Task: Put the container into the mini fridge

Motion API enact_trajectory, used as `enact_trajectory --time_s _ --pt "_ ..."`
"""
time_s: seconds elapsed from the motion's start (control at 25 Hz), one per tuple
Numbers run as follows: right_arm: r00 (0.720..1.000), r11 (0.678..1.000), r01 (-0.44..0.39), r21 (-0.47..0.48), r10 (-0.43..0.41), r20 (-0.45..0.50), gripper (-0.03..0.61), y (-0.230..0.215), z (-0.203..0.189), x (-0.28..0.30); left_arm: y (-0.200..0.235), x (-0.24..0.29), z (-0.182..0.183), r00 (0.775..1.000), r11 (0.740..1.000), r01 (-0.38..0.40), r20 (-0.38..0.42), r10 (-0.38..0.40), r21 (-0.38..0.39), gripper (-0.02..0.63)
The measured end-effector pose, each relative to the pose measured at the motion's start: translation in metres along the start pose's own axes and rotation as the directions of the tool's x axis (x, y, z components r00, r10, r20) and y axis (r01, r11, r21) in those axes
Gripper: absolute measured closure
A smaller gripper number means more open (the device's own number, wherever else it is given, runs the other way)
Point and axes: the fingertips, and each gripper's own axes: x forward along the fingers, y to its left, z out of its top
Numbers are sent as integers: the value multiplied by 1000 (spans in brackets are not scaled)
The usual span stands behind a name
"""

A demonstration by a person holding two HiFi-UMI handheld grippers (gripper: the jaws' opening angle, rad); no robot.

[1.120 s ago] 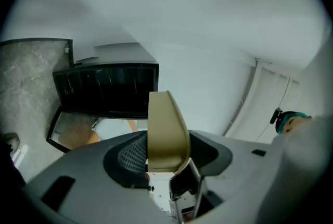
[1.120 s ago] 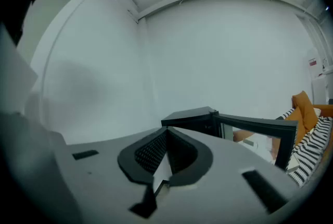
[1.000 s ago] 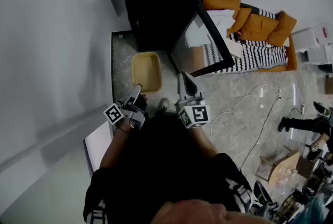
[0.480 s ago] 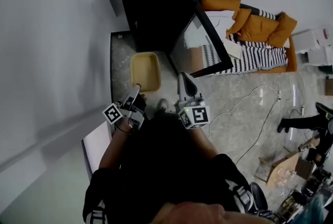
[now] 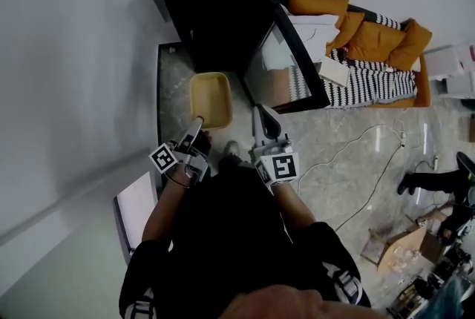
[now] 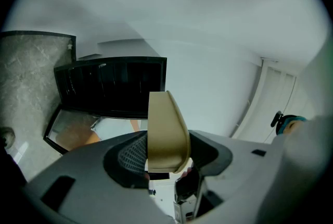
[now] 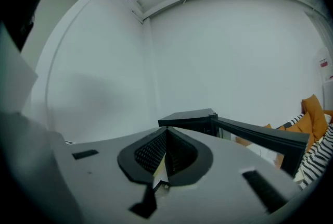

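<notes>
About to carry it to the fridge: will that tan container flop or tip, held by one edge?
Probably stiff: the container holds its tray shape though the left gripper pinches only one rim. Likely light: it looks empty. Held off-centre, it may pivot.

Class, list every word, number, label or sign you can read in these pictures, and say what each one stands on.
No words or numbers can be read anywhere.
Left marker cube: black-and-white square pattern, no letters.
Right marker cube: the same kind of pattern, no letters.
Small red-and-white wall label: too small to read.
</notes>
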Motion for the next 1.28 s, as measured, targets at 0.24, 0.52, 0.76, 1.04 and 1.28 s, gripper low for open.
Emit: enact_trajectory --time_s 0.24,0.52,0.76,1.04,1.28 --pt "998 998 -55 15 55 -11 577 -23 -18 16 21 33 -1 999 1000 9 45 -9 14 391" --pt "998 998 -65 20 66 -25 577 -31 -35 49 51 70 27 999 1000 -3 43 3 7 391" --pt "999 999 -49 12 49 -20 577 -24 -46 85 76 99 63 1000 1000 7 11 -7 -11 391" --pt "1000 999 -3 -36 2 -15 577 -13 -63 136 104 129 118 999 1000 20 -44 -21 -12 391" --pt "999 998 51 -39 -51 -14 577 -27 -91 179 139 160 147 997 999 36 -71 -38 -17 391"
